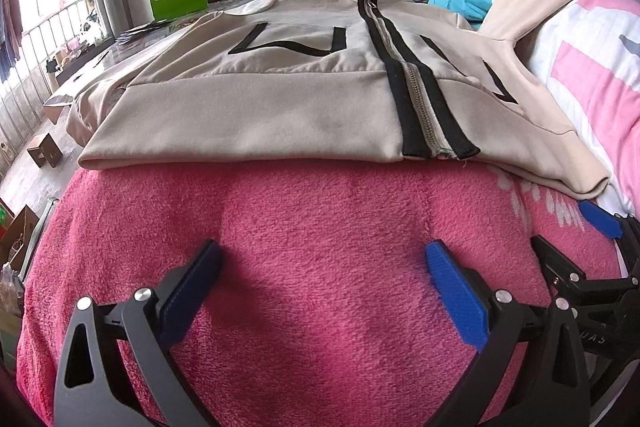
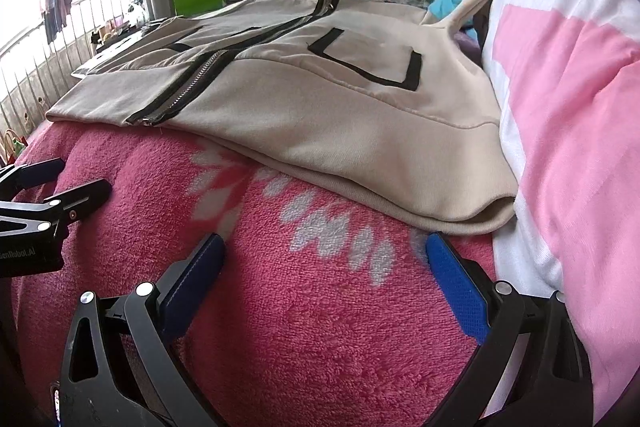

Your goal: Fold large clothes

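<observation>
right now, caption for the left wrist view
Open left gripper hovers over pink blanket before a beige zip jacket.

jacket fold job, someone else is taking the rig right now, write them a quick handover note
Left gripper: open, empty, low over the pink blanket, short of the hem.
Right gripper: open, empty, just short of the hem's right corner.
Beige jacket: lies front up on the blanket, zipper closed, hem toward the grippers; its right side rests against the pink and white quilt.
Done: jacket looks spread flat; no fold visible.
Left: grasp it, probably at the hem corners, and make all the folds.
</observation>
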Available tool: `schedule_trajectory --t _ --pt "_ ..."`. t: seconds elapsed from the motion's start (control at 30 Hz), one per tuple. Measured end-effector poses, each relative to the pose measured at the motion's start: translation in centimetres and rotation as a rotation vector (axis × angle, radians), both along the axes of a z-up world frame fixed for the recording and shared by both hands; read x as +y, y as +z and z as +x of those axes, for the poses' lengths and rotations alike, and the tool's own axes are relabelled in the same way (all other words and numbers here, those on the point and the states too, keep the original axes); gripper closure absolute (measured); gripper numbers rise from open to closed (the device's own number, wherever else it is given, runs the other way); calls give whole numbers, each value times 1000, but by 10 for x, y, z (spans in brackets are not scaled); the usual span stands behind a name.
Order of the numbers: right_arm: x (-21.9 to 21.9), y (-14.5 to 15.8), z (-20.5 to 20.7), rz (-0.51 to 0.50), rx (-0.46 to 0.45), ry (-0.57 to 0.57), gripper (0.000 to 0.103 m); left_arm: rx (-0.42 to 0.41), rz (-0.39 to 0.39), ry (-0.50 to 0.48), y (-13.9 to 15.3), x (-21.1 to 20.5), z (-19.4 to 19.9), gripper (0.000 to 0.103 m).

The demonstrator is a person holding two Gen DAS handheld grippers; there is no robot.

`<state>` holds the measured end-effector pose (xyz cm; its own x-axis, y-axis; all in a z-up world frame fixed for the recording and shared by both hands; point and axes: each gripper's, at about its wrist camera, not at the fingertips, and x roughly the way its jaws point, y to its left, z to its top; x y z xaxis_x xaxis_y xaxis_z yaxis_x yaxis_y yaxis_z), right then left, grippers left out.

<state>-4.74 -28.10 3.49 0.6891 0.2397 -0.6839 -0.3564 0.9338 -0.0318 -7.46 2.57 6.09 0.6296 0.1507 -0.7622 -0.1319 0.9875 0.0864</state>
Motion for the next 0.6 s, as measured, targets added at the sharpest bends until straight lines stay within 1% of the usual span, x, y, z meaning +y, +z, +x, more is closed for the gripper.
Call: schedule_trajectory --t 0.33,0.4,0.47,0.6 --pt "-1 -1 0 4 7 2 7 1 -3 0 0 0 0 4" --pt "-1 -1 0 1 7 1 7 -1 2 1 -1 0 0 4" --pt "-2 -1 0 0 6 1 7 1 26 1 -2 -3 1 4" --pt "-2 -2 -1 -1 3 1 7 1 20 1 -2 -2 1 4"
